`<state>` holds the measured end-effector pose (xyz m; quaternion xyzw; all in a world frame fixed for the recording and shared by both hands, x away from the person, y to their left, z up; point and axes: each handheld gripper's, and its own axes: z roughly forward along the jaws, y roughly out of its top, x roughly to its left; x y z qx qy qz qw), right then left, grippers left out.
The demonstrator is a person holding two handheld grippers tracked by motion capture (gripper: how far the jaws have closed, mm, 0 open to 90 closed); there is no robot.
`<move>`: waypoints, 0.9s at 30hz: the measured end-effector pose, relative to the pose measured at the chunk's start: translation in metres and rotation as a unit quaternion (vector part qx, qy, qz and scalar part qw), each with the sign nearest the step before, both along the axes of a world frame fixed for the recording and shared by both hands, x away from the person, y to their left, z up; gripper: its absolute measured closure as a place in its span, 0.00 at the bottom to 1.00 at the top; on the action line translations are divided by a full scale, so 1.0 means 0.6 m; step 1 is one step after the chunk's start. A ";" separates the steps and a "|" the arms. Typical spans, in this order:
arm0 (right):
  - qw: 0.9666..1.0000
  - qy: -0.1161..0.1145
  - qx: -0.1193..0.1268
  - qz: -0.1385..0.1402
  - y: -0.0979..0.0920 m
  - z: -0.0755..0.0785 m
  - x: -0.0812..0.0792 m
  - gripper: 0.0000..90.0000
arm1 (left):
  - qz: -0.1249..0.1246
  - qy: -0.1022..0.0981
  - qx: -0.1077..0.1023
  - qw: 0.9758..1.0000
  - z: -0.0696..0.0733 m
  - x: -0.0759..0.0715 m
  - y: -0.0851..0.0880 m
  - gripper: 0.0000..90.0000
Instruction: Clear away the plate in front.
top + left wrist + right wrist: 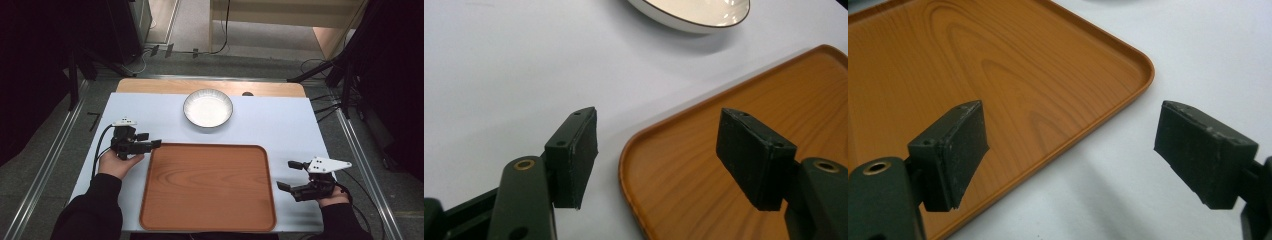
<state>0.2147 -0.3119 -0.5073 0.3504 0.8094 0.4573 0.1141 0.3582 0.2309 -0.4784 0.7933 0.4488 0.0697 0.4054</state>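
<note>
High view: left gripper [151,140] at the wooden tray's [207,187] far-left corner, right gripper [291,174] just beside its right rim; both spread wide, empty. Left gripper view: jaws straddle the tray corner [744,165], white bowl [694,12] beyond. Right gripper view: jaws gape across the tray's corner [1013,90], gripping nothing.

- The wooden tray [207,186] lies on the white board [280,117].
- The white bowl [208,108] stands behind the tray, apart from it.
- The left gripper [149,140], jaws apart, is at the tray's far left corner.
- The right gripper [289,175], jaws apart, is just right of the tray.
</note>
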 end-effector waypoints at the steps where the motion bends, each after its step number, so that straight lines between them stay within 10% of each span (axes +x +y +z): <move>1: 1.000 0.000 0.000 -0.001 0.000 0.000 0.000 0.16 | 0.000 0.000 0.000 1.000 0.000 0.000 0.000 0.38; 20: 1.000 -0.001 0.001 -0.003 0.000 0.000 0.000 0.16 | 0.013 0.018 -0.033 0.999 0.016 0.068 -0.026 0.40; 27: 1.000 -0.001 0.002 -0.002 0.000 -0.001 0.000 0.16 | 0.013 0.021 -0.013 1.000 0.016 0.094 -0.049 0.40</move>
